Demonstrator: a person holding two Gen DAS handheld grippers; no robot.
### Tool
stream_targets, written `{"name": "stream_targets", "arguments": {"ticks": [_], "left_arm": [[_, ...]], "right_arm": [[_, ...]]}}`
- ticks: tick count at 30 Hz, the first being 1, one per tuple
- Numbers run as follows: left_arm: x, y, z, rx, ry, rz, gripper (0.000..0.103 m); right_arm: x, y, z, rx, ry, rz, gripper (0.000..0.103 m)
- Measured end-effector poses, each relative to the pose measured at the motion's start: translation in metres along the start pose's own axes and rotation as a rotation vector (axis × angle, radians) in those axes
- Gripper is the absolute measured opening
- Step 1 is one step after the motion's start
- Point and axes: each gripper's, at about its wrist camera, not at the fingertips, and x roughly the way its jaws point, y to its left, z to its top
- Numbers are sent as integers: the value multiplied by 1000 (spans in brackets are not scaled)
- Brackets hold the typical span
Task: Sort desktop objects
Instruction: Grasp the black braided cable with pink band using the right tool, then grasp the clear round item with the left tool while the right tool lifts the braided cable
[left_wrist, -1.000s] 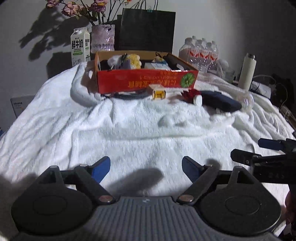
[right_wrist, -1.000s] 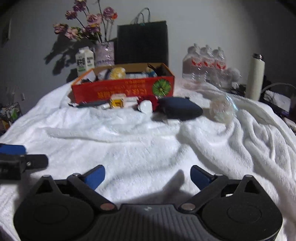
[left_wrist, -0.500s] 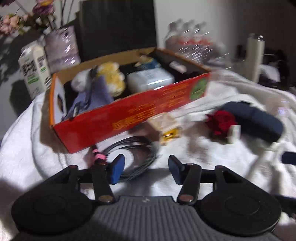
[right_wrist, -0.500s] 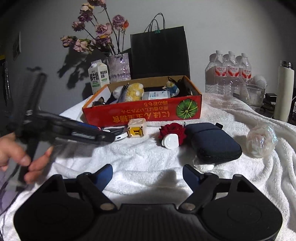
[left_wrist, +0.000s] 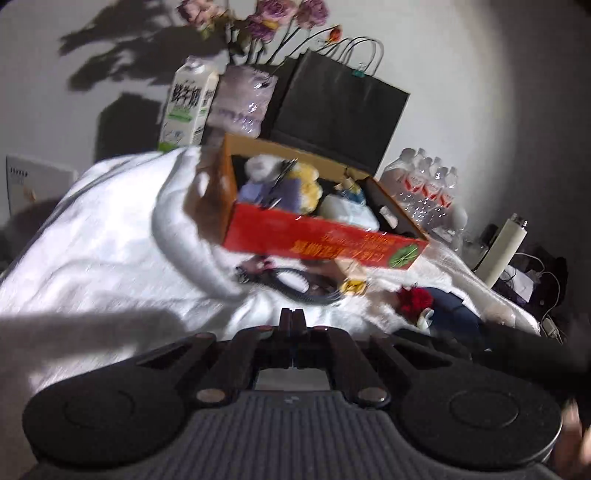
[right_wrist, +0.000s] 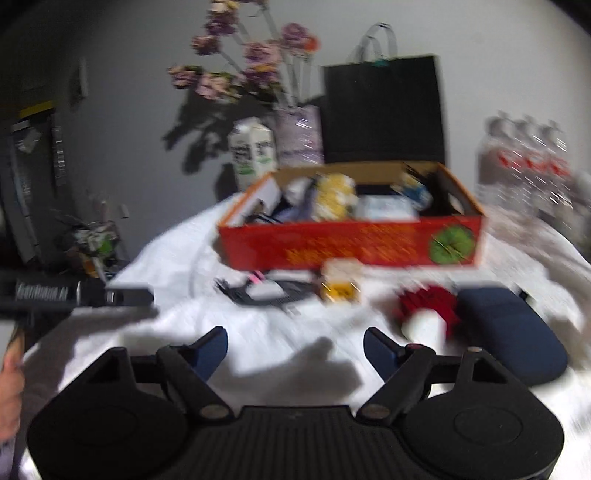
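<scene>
Two views cover this moment.

Left wrist view: the left gripper (left_wrist: 292, 321) is clenched, fingers together with nothing between them. A coiled cable (left_wrist: 299, 286) lies at 12 o'clock just beyond the tips, on the white towel (left_wrist: 110, 236), in front of the red box (left_wrist: 317, 243). A red flower (left_wrist: 415, 298) lies at 2 o'clock.

Right wrist view: the right gripper (right_wrist: 295, 349) is released, jaws wide and empty; they have just been closing slightly. The cable (right_wrist: 258, 291) lies at 11 o'clock, a small yellow block (right_wrist: 340, 286) at 12 o'clock, the flower (right_wrist: 428, 302) and a dark blue pouch (right_wrist: 513, 325) at 2 o'clock.

Handling, judged: the cable is light and limp and will uncoil if lifted by one strand; take hold across the bundled loops. The pouch looks soft; pinch its narrow side.
</scene>
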Motion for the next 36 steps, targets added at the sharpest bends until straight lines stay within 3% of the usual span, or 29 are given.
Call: {"name": "stream_targets", "arguments": {"ticks": [3,5,6,8,9,10,12,14,15,16,18,21,24,27,30,32,34,36], "left_arm": [[19,11,6,-37,68,0,4],[28,19,10,-68,63,19,6],[30,23,13,-82,58,43,7],[30,35,16,-122,35,97,19],[29,41,16,-140,32,110,21],[28,47,16,-156,33,119,23],[27,53,13,-169,46,126,23],[22,54,10,-169,52,129,24],[20,53,10,-164,52,127,26],[19,52,10,-155,52,125,28],[18,49,14,-127,50,124,30],[25,41,25,-92,51,92,33],[41,22,34,-14,62,2,47],[69,-3,37,74,116,-28,48],[97,-24,41,197,115,-30,48],[121,-24,45,185,177,-24,53],[137,-20,47,105,256,-92,53],[142,-24,43,112,259,-68,53]], "right_arm": [[48,3,28,23,56,74,70],[81,1,37,71,140,108,59],[91,3,40,70,140,123,58],[101,20,41,-40,103,132,57],[110,30,42,-98,143,131,52],[122,36,40,-124,206,129,37],[127,37,38,-84,213,132,35],[122,33,38,-46,227,142,15],[116,31,36,-33,234,144,13],[107,30,34,-26,231,137,4],[82,33,23,-58,208,96,3],[51,24,5,-23,224,119,3],[21,18,-11,-20,224,95,4],[-3,15,-19,10,223,111,5],[-26,14,-25,27,205,124,5],[-31,10,-27,37,195,101,7],[-33,5,-31,40,183,70,18],[-35,1,-32,42,161,56,19]]}}
